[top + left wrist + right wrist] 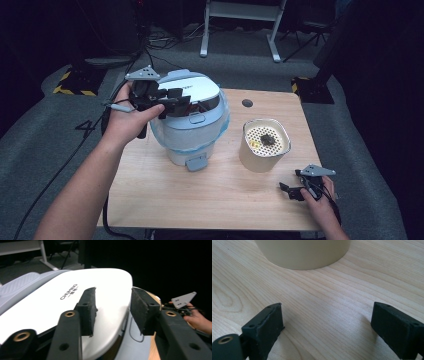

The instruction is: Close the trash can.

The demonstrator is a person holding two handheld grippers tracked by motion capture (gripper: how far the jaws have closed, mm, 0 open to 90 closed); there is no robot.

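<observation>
Item one, at the left of the table: our left gripper, brought in level over the cooker, jaws half apart and straddling the front edge of its white lid; the pads do not seem to press on it yet, so we judge this a reach for the lid, set to pinch its rim. Item two, centre: the cooker itself, upright near the table's back edge, lid down, its latch facing us so the lid can be taken from the front. Item three, right of it: a cream pot, standing apart, perforated tray on top with something dark in it. Item four, far right: our right gripper, resting low over the bare wood near the pot, jaws wide and empty, kept clear of the left hand's work.
</observation>
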